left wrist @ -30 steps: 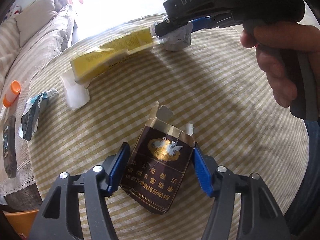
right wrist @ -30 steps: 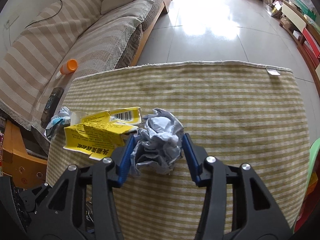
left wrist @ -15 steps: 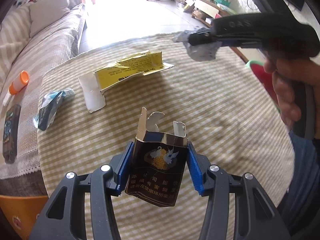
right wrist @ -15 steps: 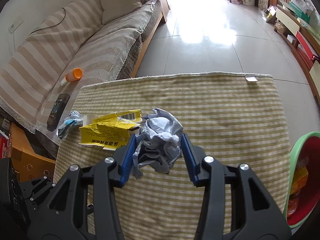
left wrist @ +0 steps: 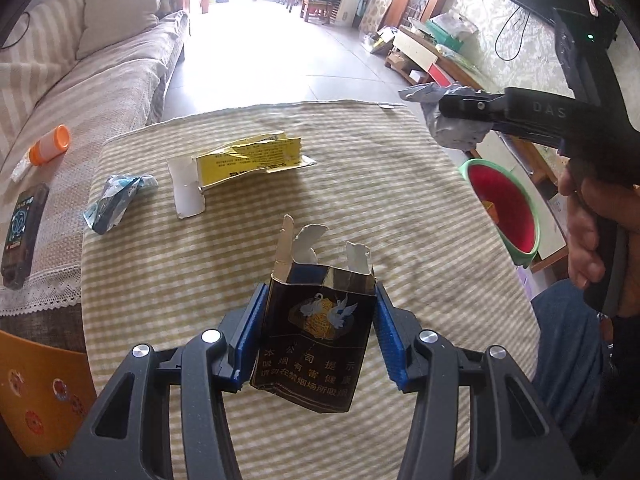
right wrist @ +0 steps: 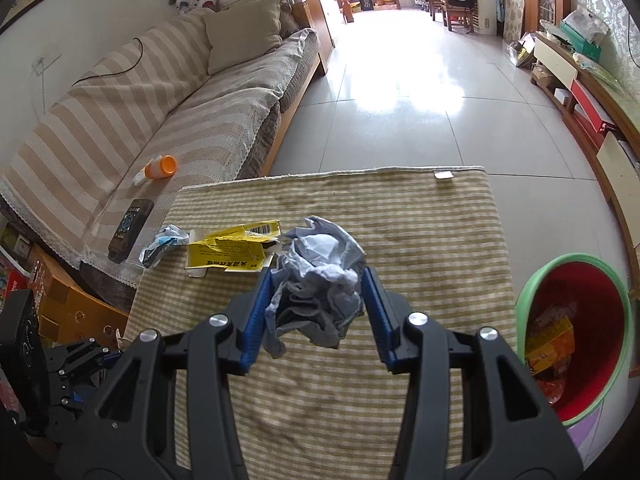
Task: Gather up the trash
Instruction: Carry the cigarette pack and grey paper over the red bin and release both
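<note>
Item one: cigarette pack (left wrist: 316,332), dark, top torn open. Clenched across its side walls in the left tongs (left wrist: 318,338), lifted above the striped tabletop (left wrist: 400,200). Likely light, thin card; firm squeezing would probably crush it.

Item two: crumpled paper wad (right wrist: 318,280), grey-white. Grasped at its middle by the right tongs (right wrist: 316,314), near the red bin (right wrist: 576,344). Likely weightless, springy, non-slip.

Remaining on tabletop: yellow carton (left wrist: 244,156), flattened, best taken by an edge; blue wrapper (left wrist: 116,198), limp.
</note>
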Demonstrator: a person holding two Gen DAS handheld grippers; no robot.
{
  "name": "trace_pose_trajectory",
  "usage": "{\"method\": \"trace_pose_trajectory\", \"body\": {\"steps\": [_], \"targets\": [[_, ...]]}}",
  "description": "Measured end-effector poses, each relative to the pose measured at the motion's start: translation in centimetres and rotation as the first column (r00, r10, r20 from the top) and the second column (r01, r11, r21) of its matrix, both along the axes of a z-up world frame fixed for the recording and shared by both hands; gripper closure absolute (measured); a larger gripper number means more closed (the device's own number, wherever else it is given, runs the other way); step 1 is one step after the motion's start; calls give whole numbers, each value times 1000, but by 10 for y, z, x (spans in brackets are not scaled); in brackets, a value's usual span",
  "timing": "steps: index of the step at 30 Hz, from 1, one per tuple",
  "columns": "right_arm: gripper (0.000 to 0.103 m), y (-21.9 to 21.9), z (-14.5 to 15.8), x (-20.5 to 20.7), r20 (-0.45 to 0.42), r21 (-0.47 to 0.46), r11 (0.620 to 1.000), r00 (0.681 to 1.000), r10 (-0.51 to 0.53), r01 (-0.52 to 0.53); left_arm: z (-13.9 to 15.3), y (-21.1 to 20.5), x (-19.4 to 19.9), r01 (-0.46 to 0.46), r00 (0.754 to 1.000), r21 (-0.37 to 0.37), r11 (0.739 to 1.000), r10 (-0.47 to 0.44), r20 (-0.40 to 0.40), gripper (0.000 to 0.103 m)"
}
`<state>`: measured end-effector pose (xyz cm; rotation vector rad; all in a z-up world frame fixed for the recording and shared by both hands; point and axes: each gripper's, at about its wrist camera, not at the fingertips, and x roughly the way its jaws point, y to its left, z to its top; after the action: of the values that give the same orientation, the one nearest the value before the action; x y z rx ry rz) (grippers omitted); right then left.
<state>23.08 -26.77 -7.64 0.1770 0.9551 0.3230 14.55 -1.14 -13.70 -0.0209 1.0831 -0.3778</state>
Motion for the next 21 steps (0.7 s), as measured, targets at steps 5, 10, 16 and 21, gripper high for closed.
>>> {"method": "trace_pose_trajectory", "body": {"steps": [5,10,16,21], "targets": [[59,-22,18,-18,33,1,1000,999,-23,23,10,-17,-8,-1,1000,6,1000,1,27,55],[59,-46,29,-32,50,1,999,997,-53,53,24,-38,-8,8,998,2,1000,-8,62,55],[59,-77,38,-44,65,15,995,993,-101,100,39,-67,1,31,995,-3,1000,-31,99,55],[59,-109,40,-51,71,26,989,986,-149,148,54,-100,15,65,991,-21,998,-62,120,55]]}}
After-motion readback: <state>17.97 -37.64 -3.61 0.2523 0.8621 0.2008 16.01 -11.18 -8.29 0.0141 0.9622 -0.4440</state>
